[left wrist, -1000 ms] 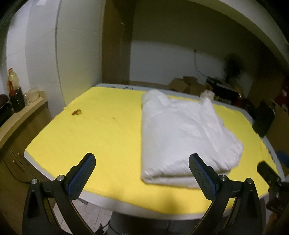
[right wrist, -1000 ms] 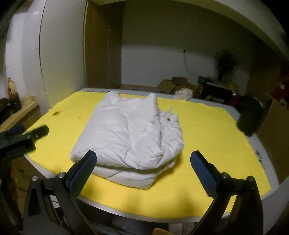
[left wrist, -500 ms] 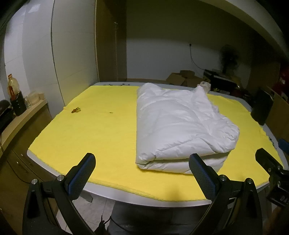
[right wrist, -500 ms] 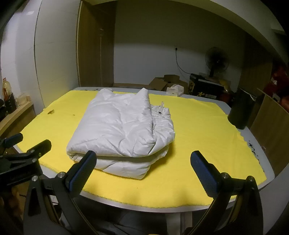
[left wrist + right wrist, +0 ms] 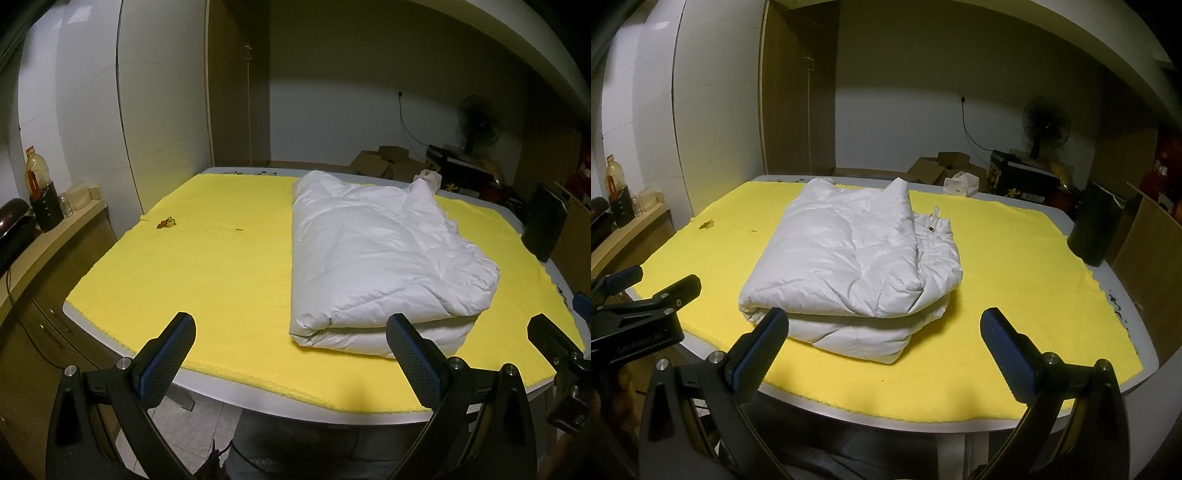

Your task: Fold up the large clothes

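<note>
On the yellow cloth [image 5: 1015, 266] covering the counter [image 5: 1145, 363], a white padded jacket [image 5: 849, 266] is seen folded into a thick bundle.
Its long axis is run from the near edge toward the far wall; the folded edge is faced near, collar snap at the far right. The left gripper [image 5: 291, 350] and right gripper [image 5: 882, 343] are held short of the counter edge, jaws wide apart, nothing gripped.
</note>
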Demonstrator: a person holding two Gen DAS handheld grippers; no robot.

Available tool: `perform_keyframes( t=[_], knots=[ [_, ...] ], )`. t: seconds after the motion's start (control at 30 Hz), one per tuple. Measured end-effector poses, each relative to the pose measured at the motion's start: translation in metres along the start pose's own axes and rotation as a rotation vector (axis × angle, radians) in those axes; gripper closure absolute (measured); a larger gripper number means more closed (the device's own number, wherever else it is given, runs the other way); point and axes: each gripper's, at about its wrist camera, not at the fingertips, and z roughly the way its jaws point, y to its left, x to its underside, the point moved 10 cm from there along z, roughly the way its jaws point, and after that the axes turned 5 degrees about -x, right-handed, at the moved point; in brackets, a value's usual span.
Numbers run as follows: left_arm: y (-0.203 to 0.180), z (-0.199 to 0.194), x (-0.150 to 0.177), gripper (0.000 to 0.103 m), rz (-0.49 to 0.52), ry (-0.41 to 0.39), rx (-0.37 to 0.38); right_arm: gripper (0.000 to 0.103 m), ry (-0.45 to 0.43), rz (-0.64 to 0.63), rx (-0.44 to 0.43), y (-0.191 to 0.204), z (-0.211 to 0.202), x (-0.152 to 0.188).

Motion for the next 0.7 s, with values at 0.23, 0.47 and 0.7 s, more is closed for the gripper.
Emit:
perform_keyframes(
  t=[0.23, 0.47, 0.7],
  knots=[
    [-0.002, -0.002, 0.003, 0.0, 0.004, 0.014, -0.002, 0.0, -0.007, 0.005, -0.007, 0.003, -0.003, 0.001],
    [0.0, -0.006, 0.003, 0.0, 0.008, 0.012, -0.009, 0.0, 0.006, 0.005, -0.024, 0.008, -0.003, 0.007],
    [0.002, -0.009, 0.004, 0.0, -0.001, 0.011, -0.012, 0.0, 0.001, 0.002, -0.029, 0.011, -0.005, 0.007]
  ],
)
